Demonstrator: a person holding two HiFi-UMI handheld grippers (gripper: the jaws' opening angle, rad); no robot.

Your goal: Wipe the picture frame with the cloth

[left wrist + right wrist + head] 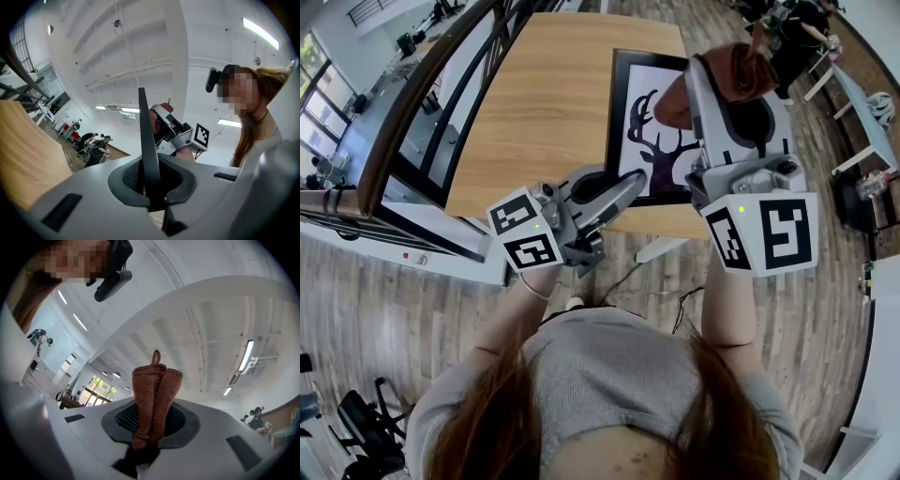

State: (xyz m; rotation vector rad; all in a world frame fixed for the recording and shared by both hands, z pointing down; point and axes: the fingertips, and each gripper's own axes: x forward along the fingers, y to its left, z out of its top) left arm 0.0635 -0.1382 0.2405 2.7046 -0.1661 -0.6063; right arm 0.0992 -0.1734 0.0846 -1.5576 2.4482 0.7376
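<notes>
The left tool [626, 187] is clenched on the near edge of the picture frame [661, 141], apparently tilting it off the tabletop [553, 103]. The right tool [727, 89], gripping the brown cloth [741, 70], hovers above the frame. Wiping is not yet begun: next, the cloth must press flat onto the frame's face.

**Picture frame** [630, 103]: narrow black border, white mat, dark stag-head silhouette with antlers. Its near edge is clamped between the closed jaws of the left gripper [623, 192], and the rest extends away beyond the fingertips. From that gripper's own camera it shows edge-on, as a thin dark blade rising upright out of the jaws.

**Cloth** [154, 399]: rust-brown knit, bunched into a thick upright wad with a small loop at the top. It is pinched at its base in the right gripper [152, 427] and stands up past the jaw tips. It sits over the frame's far right corner; contact cannot be told.
</notes>
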